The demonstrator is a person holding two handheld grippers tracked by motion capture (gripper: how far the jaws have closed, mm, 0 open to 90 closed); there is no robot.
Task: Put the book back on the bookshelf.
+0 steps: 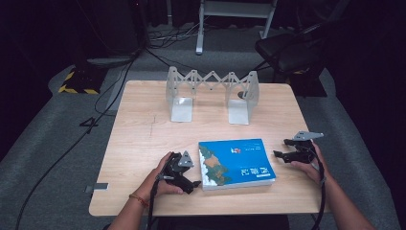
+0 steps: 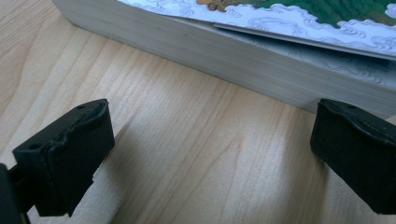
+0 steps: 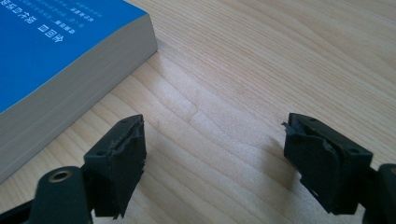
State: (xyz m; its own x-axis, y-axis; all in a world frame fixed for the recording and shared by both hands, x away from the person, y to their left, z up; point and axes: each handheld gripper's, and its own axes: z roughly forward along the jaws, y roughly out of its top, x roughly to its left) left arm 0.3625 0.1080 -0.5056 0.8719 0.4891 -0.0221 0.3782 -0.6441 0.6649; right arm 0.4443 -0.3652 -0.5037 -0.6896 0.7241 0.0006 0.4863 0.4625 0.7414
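A thick blue book (image 1: 237, 163) lies flat near the front edge of the surface (image 1: 143, 134), a little right of its middle, with a hand-held gripper on either side of it. The left hand-held gripper (image 1: 187, 181) sits just beside the book's left front corner, low over the surface; the right hand-held gripper (image 1: 282, 154) hovers just off the book's right edge.

The high view gives the layout but not the jaws. The left gripper view settles that for its own tool: the left hand-held gripper (image 2: 210, 154) has its jaws spread wide with only bare wood between them, and the book's page edge (image 2: 233, 60) runs across just ahead, the cover slightly lifted above the pages. The right gripper view shows the right hand-held gripper (image 3: 212, 158) likewise wide open and holding nothing, the book's blue cover (image 3: 51, 42) off to one side with its corner just ahead of one jaw.

The surface is pale wood with a straight grain. At its far edge stands a grey folding bookend rack (image 1: 213, 93), two upright plates joined by a zigzag lattice. Around it the room is dark: grey carpet, black cables (image 1: 100, 103) trailing over the floor, a black chair (image 1: 292, 50) behind the far right corner.
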